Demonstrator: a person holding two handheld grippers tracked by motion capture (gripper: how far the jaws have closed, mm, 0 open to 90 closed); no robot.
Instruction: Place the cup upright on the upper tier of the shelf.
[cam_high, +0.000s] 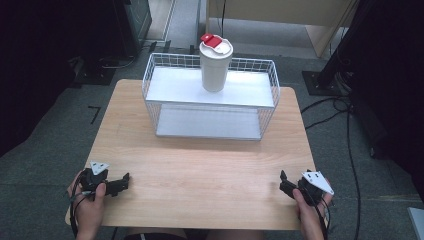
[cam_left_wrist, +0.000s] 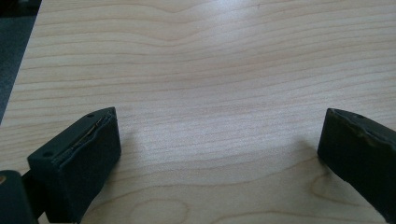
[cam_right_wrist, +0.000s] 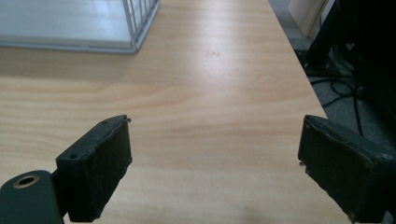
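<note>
The left claw (cam_high: 122, 181) rests low at the near left corner of the wooden surface (cam_high: 200, 165), held in the person's left hand (cam_high: 90, 200); in the left gripper view its jaws stand wide apart with nothing but bare wood grain between them. The right claw (cam_high: 283, 182) sits at the near right corner in the right hand (cam_high: 310, 210); its jaws too are spread wide and empty, the surface's right edge just beyond one of them. Well apart from both, at the far side, stands a white wire shelf rack (cam_high: 210, 95); on its upper shelf a white tumbler (cam_high: 215, 67) stands upright, its lid carrying a red flip cap (cam_high: 212, 40); the lower shelf lies bare in the right gripper view, off to that view's upper left.
</note>
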